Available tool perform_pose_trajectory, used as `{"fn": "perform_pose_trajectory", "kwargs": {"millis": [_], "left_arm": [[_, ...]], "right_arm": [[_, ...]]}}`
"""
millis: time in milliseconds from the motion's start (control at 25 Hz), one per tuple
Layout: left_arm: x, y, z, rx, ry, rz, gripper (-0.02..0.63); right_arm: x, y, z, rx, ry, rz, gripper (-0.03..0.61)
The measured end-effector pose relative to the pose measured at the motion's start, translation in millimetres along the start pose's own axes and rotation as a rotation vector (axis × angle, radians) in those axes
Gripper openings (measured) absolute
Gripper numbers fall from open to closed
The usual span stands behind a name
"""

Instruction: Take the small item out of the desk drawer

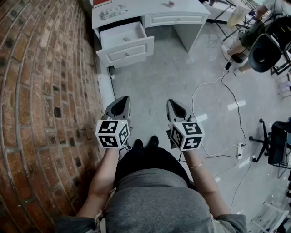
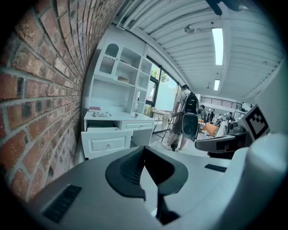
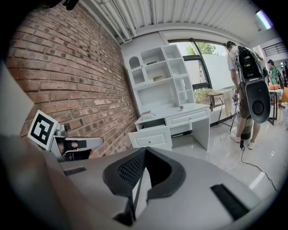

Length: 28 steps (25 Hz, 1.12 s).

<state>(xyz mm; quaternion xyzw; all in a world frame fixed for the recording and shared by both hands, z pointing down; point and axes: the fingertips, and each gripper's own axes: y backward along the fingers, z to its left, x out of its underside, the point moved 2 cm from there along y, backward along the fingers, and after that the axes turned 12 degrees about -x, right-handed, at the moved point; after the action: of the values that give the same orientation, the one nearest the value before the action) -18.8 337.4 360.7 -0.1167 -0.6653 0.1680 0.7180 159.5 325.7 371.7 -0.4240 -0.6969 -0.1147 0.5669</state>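
Brick wall [image 1: 41,91] edged the floor [image 1: 182,73]; the desk [image 1: 150,7] stood at its far end, drawer [image 1: 125,43] open. The item, probably inside, was unseen. Left gripper [image 1: 122,101] and right gripper [image 1: 172,104] were closed, empty, well apart from it. Approach step: advance, then spread jaws.

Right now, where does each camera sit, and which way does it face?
Head view: on the person's head, facing steeply down; shows both forearms, the left gripper and the right gripper, with the white desk ahead.
Left gripper view: on the left gripper, facing along its closed jaws to the open drawer; right gripper at its right.
Right gripper view: on the right gripper, facing the same desk; left gripper at its left.
Shared: all three show the desk, the open drawer and the brick wall.
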Motion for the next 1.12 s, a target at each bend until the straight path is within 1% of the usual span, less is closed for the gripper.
{"fn": "perform_pose_trajectory", "kwargs": {"millis": [400,640,680,760,960,1040,1120], "left_arm": [[-4,-16,-5,-0.031,0.008,0.006,0.025],[-4,-23,-7,-0.047,0.035,0.013,0.028],[-4,-24,-8,-0.047,0.040,0.013,0.032],[-5,-26,-11,-0.047,0.048,0.012,0.063],[-9,-31,-8,-0.057,0.056,0.008,0.067],[-10,-35,-4,-0.061,0.054,0.007,0.072],[-11,-40,1,-0.064,0.051,0.008,0.090]], "right_arm": [[-4,5,-25,0.018,-0.013,-0.021,0.003],[-10,8,-32,-0.023,-0.030,-0.061,0.005],[-10,9,-33,-0.027,-0.032,-0.064,0.005],[-12,9,-38,-0.026,-0.034,-0.068,0.005],[-21,6,-45,-0.009,-0.024,-0.092,0.008],[-21,1,-47,-0.007,-0.033,-0.088,0.008],[-18,-4,-50,-0.002,-0.043,-0.072,0.008]]}}
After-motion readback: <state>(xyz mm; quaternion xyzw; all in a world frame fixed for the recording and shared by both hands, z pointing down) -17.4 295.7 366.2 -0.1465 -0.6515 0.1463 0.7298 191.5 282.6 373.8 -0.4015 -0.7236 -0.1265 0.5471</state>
